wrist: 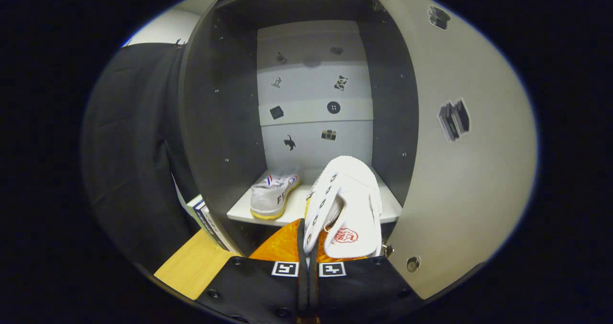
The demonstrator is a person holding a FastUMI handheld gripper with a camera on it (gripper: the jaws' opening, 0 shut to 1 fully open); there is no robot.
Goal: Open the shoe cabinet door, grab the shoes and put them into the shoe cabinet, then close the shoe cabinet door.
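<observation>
Shoe [348,209] clenched in gripper [309,259], long axis pointing into cabinet; shelf [383,212] front edge just ahead, second shoe [274,195] at left.

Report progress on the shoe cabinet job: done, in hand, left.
Done: the cabinet door stands open, and one shoe already sits on the shelf. In hand: the gripper is shut on the second shoe, holding it just ahead of the shelf's front edge. Left: set this shoe down beside the first, release, then close the door.
</observation>
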